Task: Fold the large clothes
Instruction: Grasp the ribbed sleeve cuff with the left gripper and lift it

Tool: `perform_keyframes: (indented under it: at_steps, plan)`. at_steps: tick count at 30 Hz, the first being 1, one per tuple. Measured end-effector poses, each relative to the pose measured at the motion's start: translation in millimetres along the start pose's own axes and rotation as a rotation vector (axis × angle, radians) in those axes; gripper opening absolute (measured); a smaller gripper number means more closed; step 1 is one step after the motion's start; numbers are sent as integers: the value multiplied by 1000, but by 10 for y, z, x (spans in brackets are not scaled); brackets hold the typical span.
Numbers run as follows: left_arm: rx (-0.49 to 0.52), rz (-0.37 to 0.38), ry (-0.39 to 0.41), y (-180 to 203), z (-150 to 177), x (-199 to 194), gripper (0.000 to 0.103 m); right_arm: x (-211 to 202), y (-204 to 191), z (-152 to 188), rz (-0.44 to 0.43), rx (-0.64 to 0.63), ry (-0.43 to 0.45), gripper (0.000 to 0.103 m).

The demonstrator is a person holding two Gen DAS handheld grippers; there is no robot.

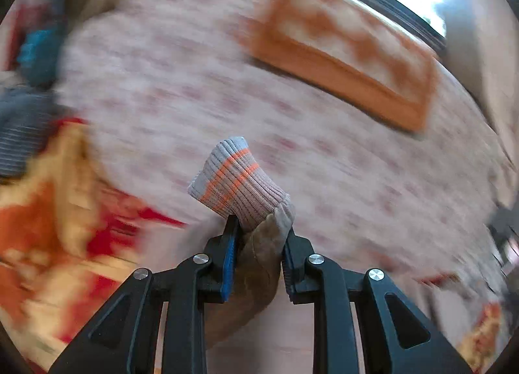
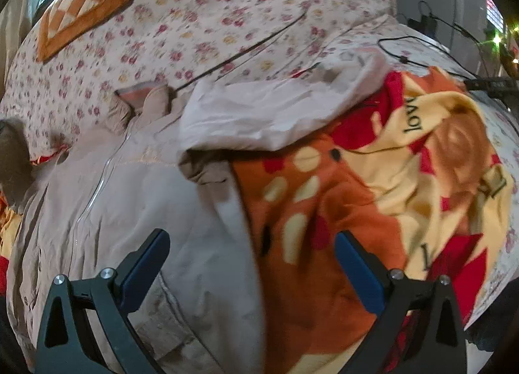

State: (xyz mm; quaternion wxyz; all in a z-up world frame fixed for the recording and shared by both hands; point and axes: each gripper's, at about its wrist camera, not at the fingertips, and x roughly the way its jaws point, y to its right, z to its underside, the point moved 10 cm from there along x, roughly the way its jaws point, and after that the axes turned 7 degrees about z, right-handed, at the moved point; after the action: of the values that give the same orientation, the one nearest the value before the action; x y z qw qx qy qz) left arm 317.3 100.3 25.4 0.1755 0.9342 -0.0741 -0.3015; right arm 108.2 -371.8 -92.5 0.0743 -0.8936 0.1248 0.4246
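Note:
A beige zip jacket (image 2: 107,199) lies spread on the bed, its pale lining (image 2: 259,114) turned up at the right. My left gripper (image 1: 259,224) is shut on the jacket's sleeve end, a ribbed grey cuff with orange stripes (image 1: 233,179), held up above the bed; that view is motion-blurred. My right gripper (image 2: 253,244) is open and empty, hovering over the jacket's right edge where it meets the blanket.
An orange, red and cream blanket (image 2: 389,179) lies right of the jacket. The floral bedsheet (image 2: 194,27) carries an orange checked pillow (image 2: 87,4) (image 1: 343,56) at the back. Black cables (image 2: 421,49) lie far right. Other clothes (image 1: 29,121) sit at left.

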Motion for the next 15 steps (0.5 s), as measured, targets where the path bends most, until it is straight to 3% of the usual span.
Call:
perform_keyframes:
  at_steps: [3, 8, 11, 15]
  plan:
    - [41, 100, -103, 829, 502, 507, 11, -16, 121, 9, 11, 14, 7, 103]
    - [73, 230, -315, 1975, 1658, 1206, 11, -21, 337, 66, 19, 42, 2, 103]
    - [107, 251, -384, 2365, 2148, 1334, 11, -15, 452, 86, 10, 67, -6, 103]
    - [146, 242, -403, 2580, 2434, 1294, 11, 5, 559, 94, -24, 112, -21, 103]
